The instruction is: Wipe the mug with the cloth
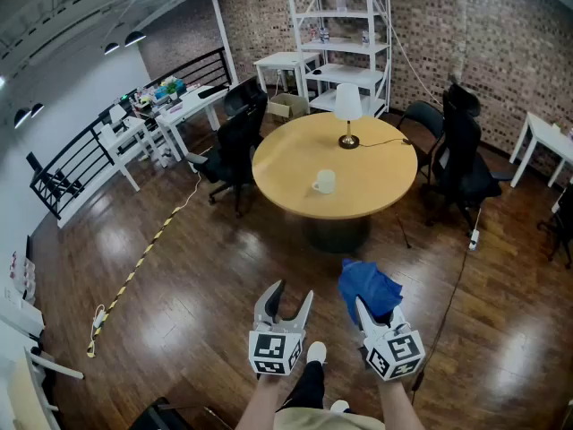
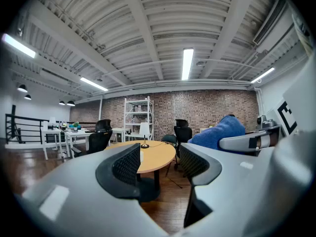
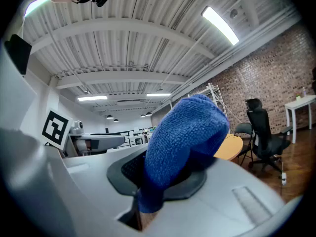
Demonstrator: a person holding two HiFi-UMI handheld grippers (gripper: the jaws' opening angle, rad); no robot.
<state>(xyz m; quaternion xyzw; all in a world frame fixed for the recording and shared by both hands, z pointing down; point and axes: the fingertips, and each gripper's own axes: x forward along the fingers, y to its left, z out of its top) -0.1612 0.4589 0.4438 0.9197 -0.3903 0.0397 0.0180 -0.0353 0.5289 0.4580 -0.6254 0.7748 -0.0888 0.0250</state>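
Standing back from the round table (image 1: 376, 179) where the mug (image 1: 324, 182) is sitting, a person is holding both grippers level, the left gripper (image 1: 288, 296) gaping empty, the right gripper (image 1: 369, 310) clamping the blue cloth (image 1: 367, 285).

Chairs (image 1: 235, 146) flanking table (image 1: 376, 186), lamp (image 1: 347, 106) beyond mug (image 1: 325, 182)

From my end I've got a round wooden table (image 1: 380, 173) on a dark plank floor (image 1: 206, 285). A white-shaded lamp (image 1: 347, 115) stands on its far side, with black office chairs left (image 1: 235, 146) and right (image 1: 466, 164). A white shelf unit (image 1: 345, 43) stands against the brick wall, and what looks like a striped cable (image 1: 143, 258) trails across the floor.
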